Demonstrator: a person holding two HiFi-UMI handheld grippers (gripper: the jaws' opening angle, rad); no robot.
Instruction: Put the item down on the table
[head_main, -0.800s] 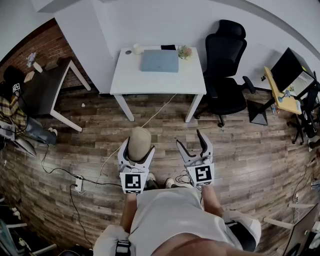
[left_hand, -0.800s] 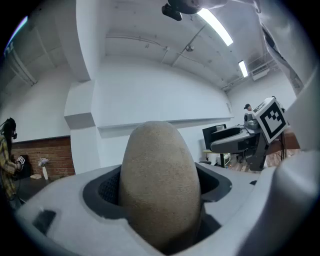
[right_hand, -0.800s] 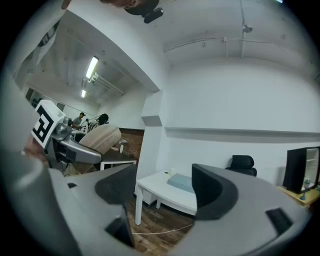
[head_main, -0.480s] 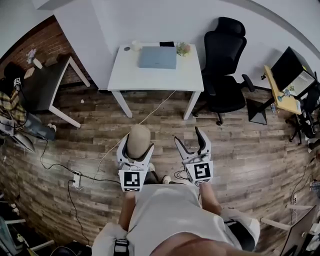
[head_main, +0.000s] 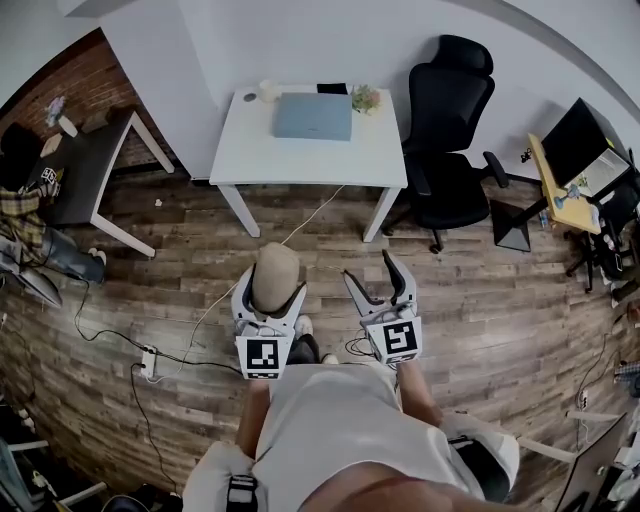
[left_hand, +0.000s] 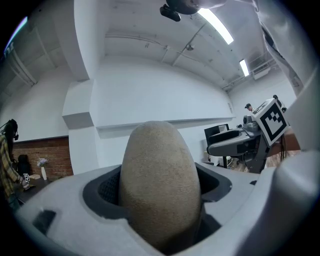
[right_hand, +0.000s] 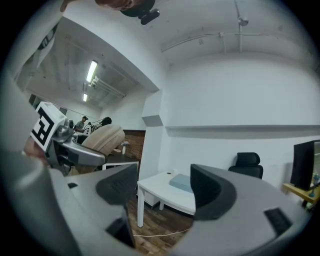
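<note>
A tan egg-shaped item sits between the jaws of my left gripper, which is shut on it; in the left gripper view the tan item fills the middle, standing up between the grey pads. My right gripper is open with nothing between its jaws, and through its gap I see the white table. The white table stands ahead of both grippers against the wall, a grey-blue laptop closed on it. Both grippers hover over the wooden floor, short of the table.
A black office chair stands right of the table. A dark table is at the left by the brick wall. A small plant and a cup sit at the table's back. A white cable runs across the floor.
Both grippers have come slightly nearer the white table, with the tan item still held in the left one. The right gripper stays open.
</note>
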